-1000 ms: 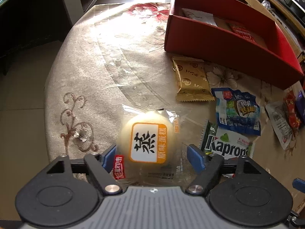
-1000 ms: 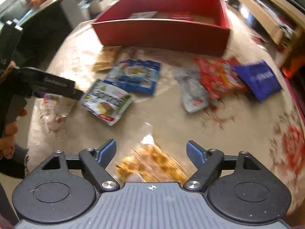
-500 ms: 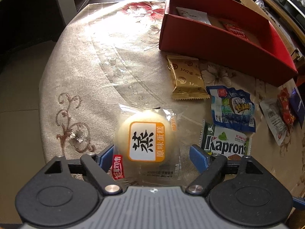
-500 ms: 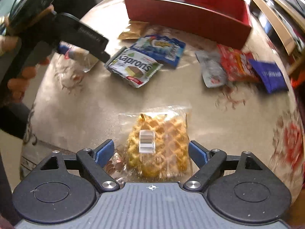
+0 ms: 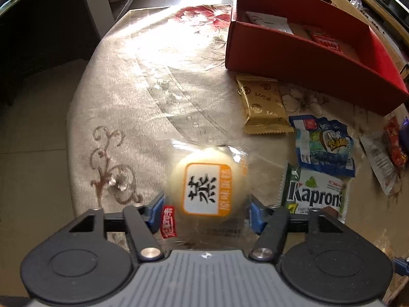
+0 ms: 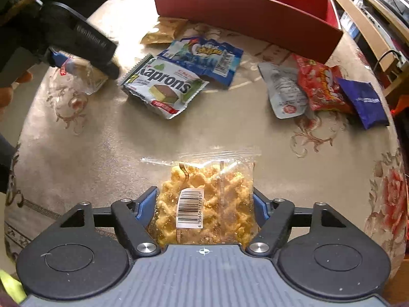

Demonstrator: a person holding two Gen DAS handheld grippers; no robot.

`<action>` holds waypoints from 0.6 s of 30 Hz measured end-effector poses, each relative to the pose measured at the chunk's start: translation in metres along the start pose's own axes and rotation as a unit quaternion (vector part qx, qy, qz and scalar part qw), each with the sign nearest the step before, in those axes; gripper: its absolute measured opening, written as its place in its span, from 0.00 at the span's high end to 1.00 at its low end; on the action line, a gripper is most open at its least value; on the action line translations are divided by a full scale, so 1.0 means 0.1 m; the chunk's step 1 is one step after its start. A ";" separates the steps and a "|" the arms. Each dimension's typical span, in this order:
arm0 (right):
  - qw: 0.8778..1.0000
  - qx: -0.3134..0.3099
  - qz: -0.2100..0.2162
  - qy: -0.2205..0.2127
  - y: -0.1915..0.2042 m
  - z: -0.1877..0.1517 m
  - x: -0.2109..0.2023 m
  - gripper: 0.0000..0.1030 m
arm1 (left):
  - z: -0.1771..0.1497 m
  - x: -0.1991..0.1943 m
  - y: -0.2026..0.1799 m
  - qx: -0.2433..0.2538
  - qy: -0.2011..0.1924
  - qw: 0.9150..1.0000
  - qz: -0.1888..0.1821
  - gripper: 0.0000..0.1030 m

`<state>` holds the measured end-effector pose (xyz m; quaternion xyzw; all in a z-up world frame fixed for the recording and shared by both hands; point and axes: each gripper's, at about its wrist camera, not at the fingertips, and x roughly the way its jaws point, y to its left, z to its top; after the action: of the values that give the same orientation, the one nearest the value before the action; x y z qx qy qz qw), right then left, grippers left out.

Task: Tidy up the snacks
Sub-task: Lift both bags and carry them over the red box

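My left gripper [image 5: 205, 211] is shut on a round pale steamed cake in clear wrap [image 5: 207, 188], its blue pads against both sides. My right gripper [image 6: 204, 206] is shut on a clear bag of yellow waffle [image 6: 207, 202] with a barcode label. The red box [image 5: 301, 48] stands at the far right of the table and holds a few packets; it also shows in the right wrist view [image 6: 245, 7]. The left gripper with its cake shows at upper left of the right wrist view [image 6: 84, 51].
Loose on the round floral table: a gold packet [image 5: 263, 107], a blue packet [image 5: 324, 145], a Kaprons wafer pack [image 5: 314, 194], a grey pouch [image 6: 283, 89], a red bag [image 6: 322, 84] and a dark blue packet [image 6: 365, 102]. The table edge is near on the left.
The left gripper's jaws have closed in on the cake. The right gripper has moved over the waffle bag and closed on it.
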<state>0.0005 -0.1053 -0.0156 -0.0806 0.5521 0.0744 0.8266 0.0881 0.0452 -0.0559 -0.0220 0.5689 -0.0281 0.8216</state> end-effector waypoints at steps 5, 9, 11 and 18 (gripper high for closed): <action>0.999 0.011 0.001 -0.034 -0.05 0.02 -0.18 0.25 | -0.12 -0.13 -0.05 0.009 -0.003 1.000 0.004 0.45; 0.997 0.022 0.004 -0.072 -0.08 0.16 -0.34 0.25 | -0.18 -0.32 -0.10 0.013 -0.014 1.000 0.004 0.45; 0.995 0.029 0.005 -0.091 -0.11 0.21 -0.42 0.25 | -0.15 -0.43 -0.14 0.019 -0.025 1.000 -0.002 0.45; 0.991 0.065 -0.008 -0.116 -0.26 0.47 -0.42 0.25 | 0.06 -0.57 -0.29 0.036 -0.056 0.997 -0.025 0.45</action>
<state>0.0325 -0.1224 0.0421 -0.0218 0.4551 0.0405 0.8892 0.0733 0.0200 0.0017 -0.0084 0.5201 -0.0675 0.8514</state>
